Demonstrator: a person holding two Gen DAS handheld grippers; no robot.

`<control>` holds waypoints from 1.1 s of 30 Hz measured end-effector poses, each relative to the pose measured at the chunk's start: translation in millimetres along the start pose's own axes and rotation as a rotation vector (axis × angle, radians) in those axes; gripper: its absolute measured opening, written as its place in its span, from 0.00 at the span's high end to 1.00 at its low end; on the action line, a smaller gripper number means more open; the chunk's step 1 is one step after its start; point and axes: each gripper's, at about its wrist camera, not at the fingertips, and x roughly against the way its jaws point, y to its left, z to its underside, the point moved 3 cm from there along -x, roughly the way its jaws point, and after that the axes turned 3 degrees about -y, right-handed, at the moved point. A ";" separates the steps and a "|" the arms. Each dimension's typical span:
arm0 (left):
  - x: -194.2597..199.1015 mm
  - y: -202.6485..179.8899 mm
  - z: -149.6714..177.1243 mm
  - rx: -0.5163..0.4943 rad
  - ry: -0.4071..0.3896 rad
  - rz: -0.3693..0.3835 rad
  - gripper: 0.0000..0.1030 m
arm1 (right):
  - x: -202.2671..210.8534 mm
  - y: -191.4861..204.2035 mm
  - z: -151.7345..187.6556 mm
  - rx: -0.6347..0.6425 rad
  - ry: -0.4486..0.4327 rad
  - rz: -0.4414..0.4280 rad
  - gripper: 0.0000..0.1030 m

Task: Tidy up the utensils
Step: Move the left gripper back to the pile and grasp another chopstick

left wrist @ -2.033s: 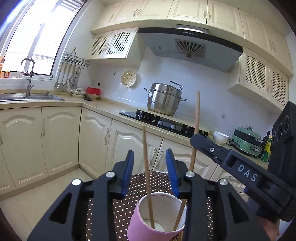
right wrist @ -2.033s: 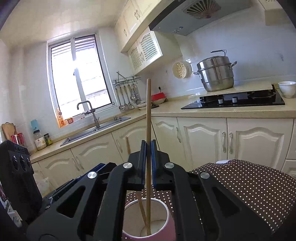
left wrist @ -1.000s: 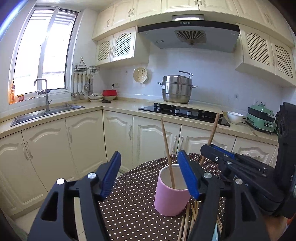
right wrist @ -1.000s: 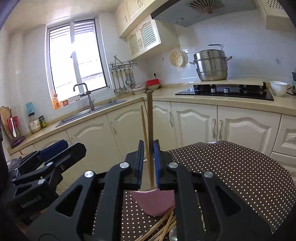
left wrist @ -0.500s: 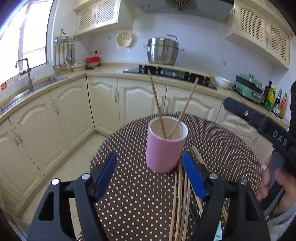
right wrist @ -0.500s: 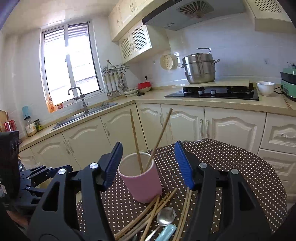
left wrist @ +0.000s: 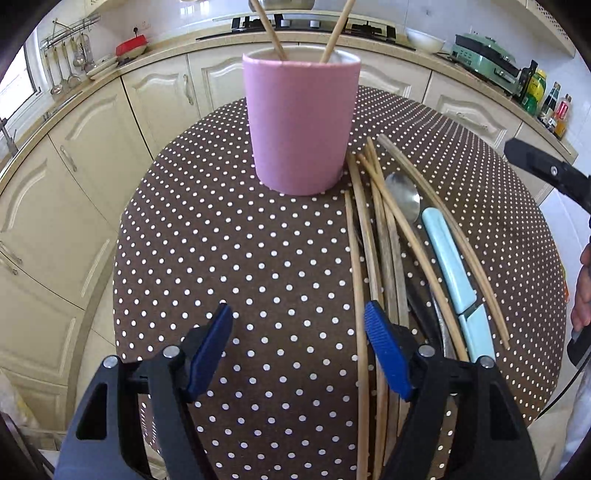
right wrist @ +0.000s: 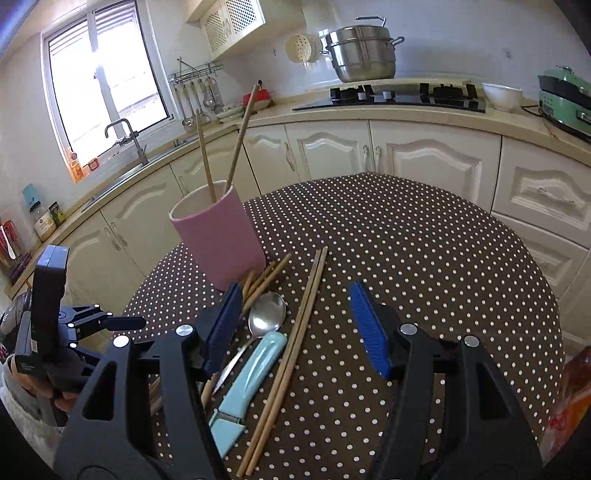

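Note:
A pink cup (left wrist: 301,125) (right wrist: 221,236) stands on the round dotted table (left wrist: 240,258) with two chopsticks (left wrist: 269,29) (right wrist: 207,158) leaning in it. Right of the cup lie several loose chopsticks (left wrist: 384,229) (right wrist: 299,332), a metal spoon (left wrist: 402,195) (right wrist: 267,314) and a light-blue-handled knife (left wrist: 448,258) (right wrist: 251,373). My left gripper (left wrist: 297,332) is open, tilted down over the cloth, its right finger beside the leftmost loose chopstick. My right gripper (right wrist: 295,306) is open above the spoon, the knife and a chopstick pair, holding nothing.
Cream cabinets and a countertop curve behind the table, with a hob (right wrist: 391,98), a steel pot (right wrist: 360,53) and a sink (right wrist: 122,140). The table's edge (right wrist: 546,295) drops off on the right. A person's hand (left wrist: 583,288) holds the right gripper at the frame's edge.
The right gripper let go of its chopstick, which now leans in the cup, opened and drew back over the loose utensils. The left gripper sank and tipped down toward the table.

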 end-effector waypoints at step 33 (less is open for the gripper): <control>-10.5 -3.4 -3.7 0.142 -0.005 -0.026 0.94 | -78.4 -7.9 19.1 0.101 0.372 0.162 0.41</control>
